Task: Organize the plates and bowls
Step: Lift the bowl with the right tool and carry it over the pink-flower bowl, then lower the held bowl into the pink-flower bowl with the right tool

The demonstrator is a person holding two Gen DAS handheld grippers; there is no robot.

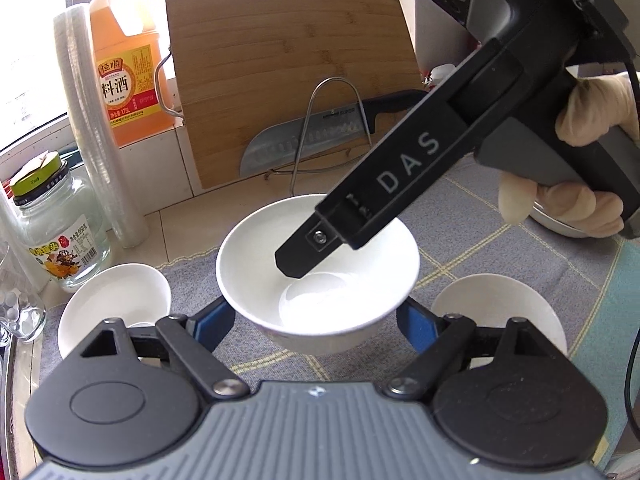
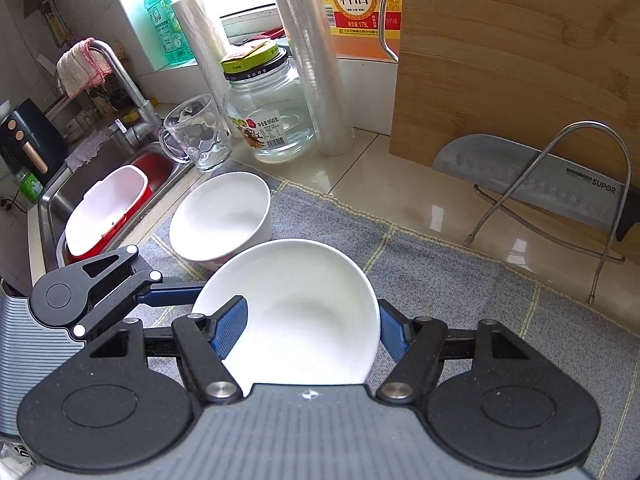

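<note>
With the left gripper and right gripper both pinching one white bowl between their fingers above the grey mat on the worktop, stacking seems underway, and next calls for lowering it squarely into another bowl.

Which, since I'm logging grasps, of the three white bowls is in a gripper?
The middle bowl: the left gripper clasps its sides; the left bowl and the right bowl sit untouched.

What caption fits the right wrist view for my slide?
Right claw and left claw hold one white bowl over grey mat.
</note>
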